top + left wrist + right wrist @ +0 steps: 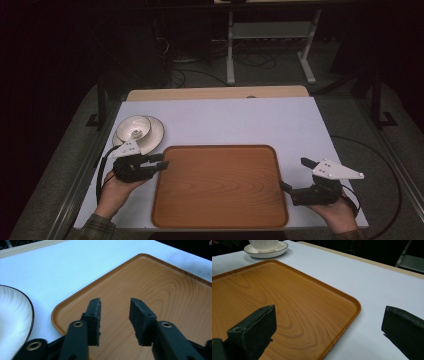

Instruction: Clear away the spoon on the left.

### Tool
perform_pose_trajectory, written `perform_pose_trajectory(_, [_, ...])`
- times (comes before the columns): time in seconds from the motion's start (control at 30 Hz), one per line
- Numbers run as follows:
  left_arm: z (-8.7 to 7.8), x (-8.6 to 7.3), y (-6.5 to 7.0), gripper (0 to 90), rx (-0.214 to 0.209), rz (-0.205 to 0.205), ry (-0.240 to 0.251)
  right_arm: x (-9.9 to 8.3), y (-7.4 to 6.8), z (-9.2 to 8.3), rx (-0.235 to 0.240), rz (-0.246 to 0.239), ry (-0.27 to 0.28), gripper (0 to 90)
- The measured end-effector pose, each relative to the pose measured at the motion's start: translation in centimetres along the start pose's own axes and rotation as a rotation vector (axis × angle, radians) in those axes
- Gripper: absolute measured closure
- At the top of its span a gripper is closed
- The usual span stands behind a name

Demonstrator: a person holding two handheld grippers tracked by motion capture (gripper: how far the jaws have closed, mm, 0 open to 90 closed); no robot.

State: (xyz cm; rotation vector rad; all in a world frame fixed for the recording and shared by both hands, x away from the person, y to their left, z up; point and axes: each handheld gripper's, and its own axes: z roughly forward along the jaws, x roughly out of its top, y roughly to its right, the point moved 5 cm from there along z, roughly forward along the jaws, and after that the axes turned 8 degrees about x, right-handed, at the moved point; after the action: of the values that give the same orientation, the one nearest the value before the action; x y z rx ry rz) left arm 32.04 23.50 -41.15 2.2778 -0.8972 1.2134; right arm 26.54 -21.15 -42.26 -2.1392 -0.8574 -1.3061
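Note:
A wooden tray (220,187) (162,290) (262,290) lies bare near the front of the white table (225,120). My left gripper (164,160) (115,302) hovers over the tray's far left corner, its jaws a moderate gap apart with nothing between the pads. My right gripper (293,172) (329,312) stands wide open at the tray's right edge, one jaw over the wood and the other over the table. A white bowl (134,126) (263,243) rests on a dark-rimmed white plate (152,136) (12,312) (265,253) just behind the left gripper.
A light wooden strip (215,93) borders the table's far edge. Beyond it, a white metal rack (270,30) and cables sit on the dark floor. Each gripper trails a black cable off the table's side.

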Motion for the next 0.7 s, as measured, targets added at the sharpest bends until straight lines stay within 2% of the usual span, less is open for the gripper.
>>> perform_pose_trajectory(0.27, [0.3, 0.5, -0.9, 88.4, 0.026, -0.007, -0.007, 0.0, 0.0, 0.0, -0.002, 0.000, -0.001, 0.0])
perform_pose_trajectory(0.47, [0.3, 0.8, -2.3, 89.6, 0.066, -0.006, -0.003, 0.0, 0.1, -0.1, -0.005, 0.001, 0.002, 0.0])
perform_pose_trajectory(0.5, [0.2, 0.7, -2.8, 89.6, 0.081, -0.016, -0.002, 0.1, 0.1, -0.1, -0.006, 0.001, 0.003, 0.0])
perform_pose_trajectory(0.7, [-0.1, 0.3, -3.5, 89.6, 0.097, -0.028, -0.006, 0.0, 0.1, -0.1, -0.007, 0.002, 0.000, 0.0])
